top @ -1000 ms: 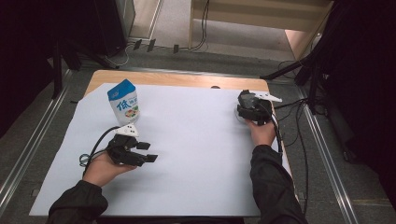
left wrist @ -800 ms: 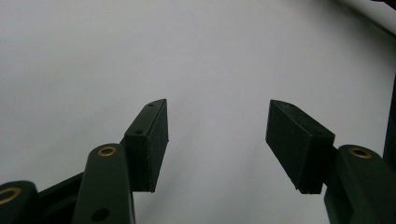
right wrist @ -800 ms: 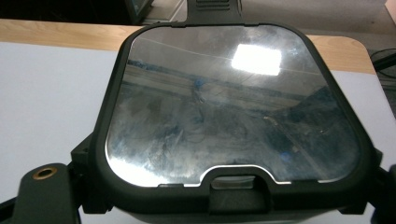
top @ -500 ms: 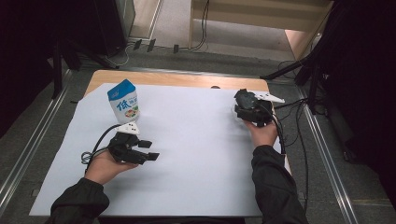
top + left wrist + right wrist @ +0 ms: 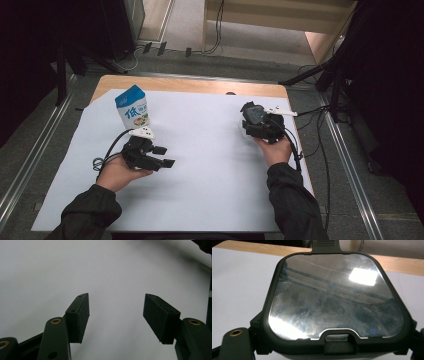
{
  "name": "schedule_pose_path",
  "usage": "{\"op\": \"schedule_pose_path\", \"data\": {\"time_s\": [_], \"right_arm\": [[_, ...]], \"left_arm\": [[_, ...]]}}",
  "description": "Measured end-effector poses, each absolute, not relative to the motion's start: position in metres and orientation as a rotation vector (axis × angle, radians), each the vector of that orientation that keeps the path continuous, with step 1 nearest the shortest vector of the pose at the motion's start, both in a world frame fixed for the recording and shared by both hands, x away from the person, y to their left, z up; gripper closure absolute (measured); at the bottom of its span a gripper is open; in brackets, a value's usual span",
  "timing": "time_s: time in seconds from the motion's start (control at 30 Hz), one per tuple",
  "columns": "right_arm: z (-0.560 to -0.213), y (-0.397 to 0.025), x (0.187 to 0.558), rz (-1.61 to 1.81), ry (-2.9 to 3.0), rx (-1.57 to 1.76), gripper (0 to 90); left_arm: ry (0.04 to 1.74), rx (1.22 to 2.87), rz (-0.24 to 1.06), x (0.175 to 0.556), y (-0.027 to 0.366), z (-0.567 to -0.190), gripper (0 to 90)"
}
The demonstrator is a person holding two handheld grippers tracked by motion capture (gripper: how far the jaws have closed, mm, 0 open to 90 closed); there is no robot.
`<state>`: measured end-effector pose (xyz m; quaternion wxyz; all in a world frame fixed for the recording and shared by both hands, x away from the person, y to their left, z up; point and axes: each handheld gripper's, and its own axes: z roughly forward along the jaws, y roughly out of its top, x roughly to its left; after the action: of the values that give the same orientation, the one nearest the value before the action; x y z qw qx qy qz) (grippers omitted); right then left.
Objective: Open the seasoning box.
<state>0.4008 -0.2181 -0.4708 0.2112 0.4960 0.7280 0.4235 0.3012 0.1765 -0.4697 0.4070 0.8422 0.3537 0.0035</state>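
Lidded container [image 5: 336, 302]: dark rim, glossy lid, clamped in right gripper [image 5: 257, 121] near table's [image 5: 190, 86] right edge, position unchanged; left gripper [image 5: 161, 156], jaws apart, has drifted from milk carton [image 5: 133, 106]

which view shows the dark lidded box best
The right gripper view: the dark lidded box is seen close up, its glossy lid and front latch clear, between the right tongs. The high view shows it small. The left gripper view faces bare white sheet.

Milk carton [image 5: 133, 107]: one large blue Chinese character on white front, reads roughly "优"; smaller print illegible.
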Motion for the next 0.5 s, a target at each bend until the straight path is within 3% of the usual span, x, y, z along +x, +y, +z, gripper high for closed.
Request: {"op": "schedule_pose_path", "data": {"time_s": [0.5], "right_arm": [[-0.469,-0.201,0.372,1.212,2.088,1.334,16.0]], "left_arm": [[0.897,2.128,-0.009,0.314,0.171,-0.471,40.4]]}}
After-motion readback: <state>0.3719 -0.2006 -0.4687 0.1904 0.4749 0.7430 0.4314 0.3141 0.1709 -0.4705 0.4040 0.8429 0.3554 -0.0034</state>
